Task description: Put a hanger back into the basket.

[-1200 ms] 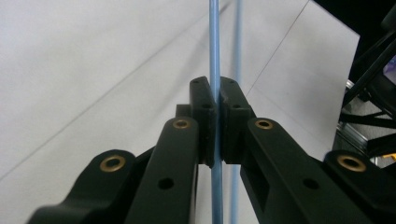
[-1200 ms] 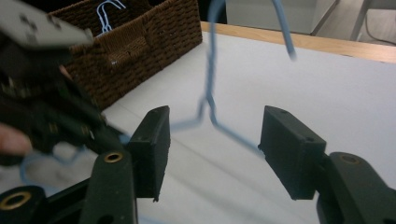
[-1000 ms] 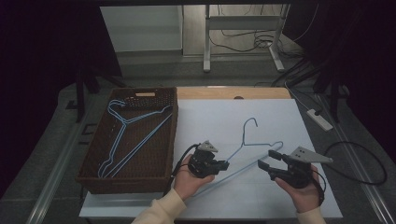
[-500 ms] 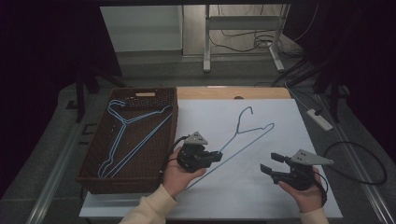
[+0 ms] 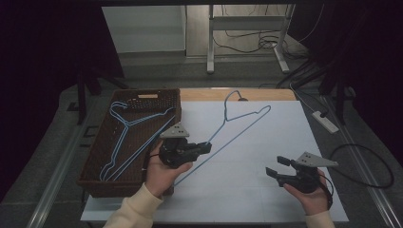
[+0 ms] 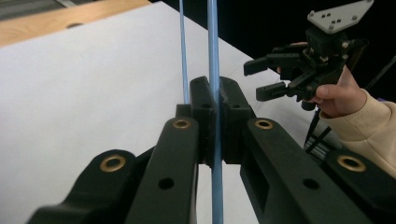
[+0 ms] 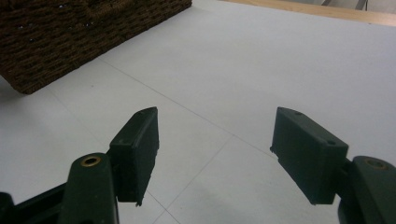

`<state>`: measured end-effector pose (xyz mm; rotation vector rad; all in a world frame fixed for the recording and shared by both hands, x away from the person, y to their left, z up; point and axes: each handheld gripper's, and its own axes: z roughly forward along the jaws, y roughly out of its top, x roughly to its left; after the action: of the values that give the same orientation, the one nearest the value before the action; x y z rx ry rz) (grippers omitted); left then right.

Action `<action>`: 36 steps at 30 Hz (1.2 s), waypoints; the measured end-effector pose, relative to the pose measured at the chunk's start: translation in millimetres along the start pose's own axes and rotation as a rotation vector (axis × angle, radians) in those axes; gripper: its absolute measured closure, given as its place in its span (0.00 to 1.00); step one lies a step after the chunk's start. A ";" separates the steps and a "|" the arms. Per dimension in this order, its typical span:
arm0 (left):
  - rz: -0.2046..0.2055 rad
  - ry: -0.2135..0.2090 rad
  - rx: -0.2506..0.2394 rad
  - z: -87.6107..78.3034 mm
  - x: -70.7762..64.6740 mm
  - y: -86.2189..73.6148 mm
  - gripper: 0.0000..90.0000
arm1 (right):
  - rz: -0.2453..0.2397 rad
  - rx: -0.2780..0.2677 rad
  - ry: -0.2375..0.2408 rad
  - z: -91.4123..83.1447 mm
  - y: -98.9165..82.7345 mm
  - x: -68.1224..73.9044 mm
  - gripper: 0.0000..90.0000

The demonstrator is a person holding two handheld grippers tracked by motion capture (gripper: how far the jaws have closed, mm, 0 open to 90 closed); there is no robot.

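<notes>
My left tongs, in the lower centre of the high view, are clamped tight on the long bottom wire of a blue wire hanger; in the left gripper view the wire runs straight up between the two closed pads. My right tongs, at the lower right of the high view, hold nothing: the jaws stand wide apart and have just been opening, with bare sheet between them in the right gripper view.

The held hanger slants from the left tongs toward the upper centre of the high view, its hook near the far edge of the sheet. A brown wicker basket occupies the left of the frame, just beside my left hand; two more blue hangers lie inside it. Its near wall rises between the held hanger and the basket interior.

The work surface is a white sheet laid on a wooden table, whose bare strip shows along the far edge. A white power strip lies off the right edge. Beyond the table the room is dark, with a metal stand and loose cables on the floor.

The left gripper view adds my right tongs at its upper right, jaws parted. The right gripper view adds the basket weave at its upper left and faint seams in the sheet.
</notes>
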<state>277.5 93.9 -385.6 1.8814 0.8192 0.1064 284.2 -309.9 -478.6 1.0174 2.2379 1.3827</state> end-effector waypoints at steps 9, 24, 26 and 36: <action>-0.009 0.041 -0.046 -34.5 15.9 0.6 0.95 | -0.006 0.017 -0.004 1.8 -1.1 -0.8 0.36; -0.043 0.117 -0.112 -85.2 46.1 -15.8 0.95 | -0.011 0.042 -0.010 5.3 -2.9 -0.6 0.36; -0.051 0.128 -0.117 -90.4 49.5 -18.3 0.96 | -0.011 0.044 -0.011 5.4 -3.0 -0.6 0.36; -0.075 0.187 -0.127 -118.8 74.6 -31.7 0.95 | -0.010 0.052 -0.017 7.2 -4.2 -0.4 0.36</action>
<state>268.7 237.2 -378.6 1.7367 0.9858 0.2853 287.0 -306.7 -485.7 1.0292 2.2748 1.3135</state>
